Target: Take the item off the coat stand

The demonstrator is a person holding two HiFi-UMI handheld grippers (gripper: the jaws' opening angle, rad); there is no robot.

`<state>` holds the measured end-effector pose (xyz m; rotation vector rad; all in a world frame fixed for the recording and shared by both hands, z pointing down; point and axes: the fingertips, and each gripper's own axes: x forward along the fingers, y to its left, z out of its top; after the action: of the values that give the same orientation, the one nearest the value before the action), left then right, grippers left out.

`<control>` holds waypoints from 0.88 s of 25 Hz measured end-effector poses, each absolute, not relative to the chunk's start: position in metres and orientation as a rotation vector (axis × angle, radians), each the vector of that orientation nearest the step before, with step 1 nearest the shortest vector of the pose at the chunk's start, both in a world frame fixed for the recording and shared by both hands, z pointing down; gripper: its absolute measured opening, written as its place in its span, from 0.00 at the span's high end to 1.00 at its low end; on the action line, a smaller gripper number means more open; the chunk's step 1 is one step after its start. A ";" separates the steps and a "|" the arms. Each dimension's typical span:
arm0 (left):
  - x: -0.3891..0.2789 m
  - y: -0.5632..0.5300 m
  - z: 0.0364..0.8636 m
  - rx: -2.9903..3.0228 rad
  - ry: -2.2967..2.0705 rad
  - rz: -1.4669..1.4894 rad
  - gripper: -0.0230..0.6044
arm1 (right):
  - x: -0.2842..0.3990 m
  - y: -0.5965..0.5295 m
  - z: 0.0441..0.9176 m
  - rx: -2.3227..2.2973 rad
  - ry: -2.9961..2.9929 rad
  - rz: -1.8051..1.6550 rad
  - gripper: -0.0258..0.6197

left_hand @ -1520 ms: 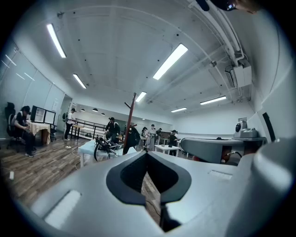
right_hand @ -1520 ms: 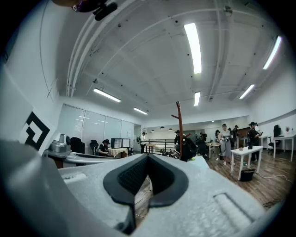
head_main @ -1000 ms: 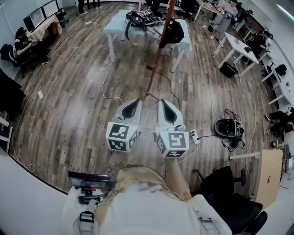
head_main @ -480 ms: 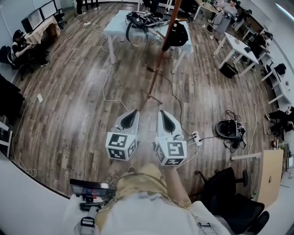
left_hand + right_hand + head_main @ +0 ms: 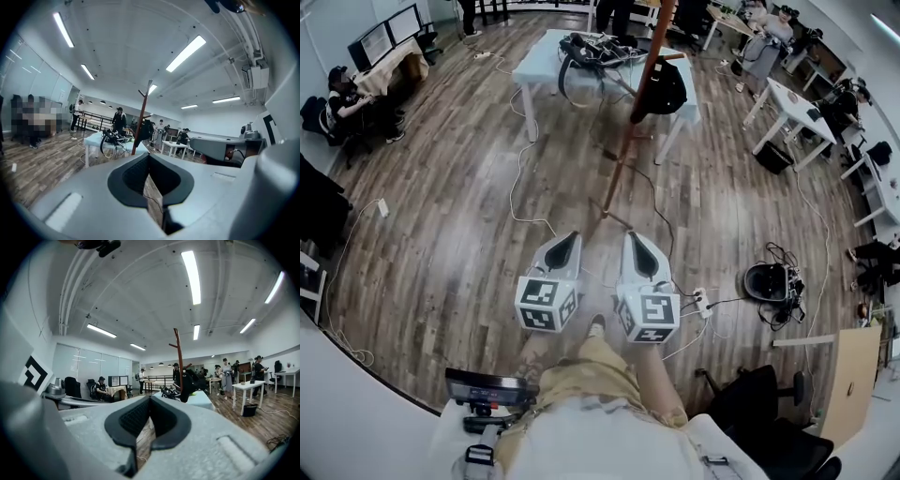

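Observation:
A brown wooden coat stand point(image 5: 628, 131) rises from the wood floor ahead of me, and a black bag-like item point(image 5: 666, 86) hangs from a peg near its top. My left gripper point(image 5: 572, 236) and right gripper point(image 5: 631, 236) are held side by side low in the head view, well short of the stand's base. Both are shut with nothing between their jaws. The stand point(image 5: 140, 123) and the black item point(image 5: 145, 129) show small and distant in the left gripper view, above my shut left gripper point(image 5: 149, 158). Beyond my shut right gripper point(image 5: 150, 400), the right gripper view has the stand point(image 5: 178, 359) and item point(image 5: 188, 383).
A pale table point(image 5: 542, 58) piled with black gear stands just behind the stand. Cables cross the floor, with a power strip point(image 5: 697, 300) and a black headset point(image 5: 766, 279) to my right. A black office chair point(image 5: 759, 403) is near my right side. People sit at desks round the room.
The stand and table have drawn a little nearer and lower in the head view. Both grippers sit slightly lower in the frame and stay shut and side by side.

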<state>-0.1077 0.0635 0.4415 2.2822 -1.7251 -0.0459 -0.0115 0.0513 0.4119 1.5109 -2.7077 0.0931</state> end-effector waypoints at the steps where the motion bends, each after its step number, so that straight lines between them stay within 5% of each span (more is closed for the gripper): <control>1: -0.104 0.051 0.437 2.291 -1.735 -0.050 0.98 | -0.008 0.038 0.408 1.514 -2.717 0.087 0.96; 22: -0.026 -0.103 0.425 2.325 -1.735 0.028 0.98 | 0.060 -0.118 0.409 1.477 -2.738 0.153 0.96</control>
<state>-0.0257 -0.1029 0.4254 2.3250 -1.7346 0.0284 0.0598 -0.1178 0.4095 1.4773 -2.7376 0.1527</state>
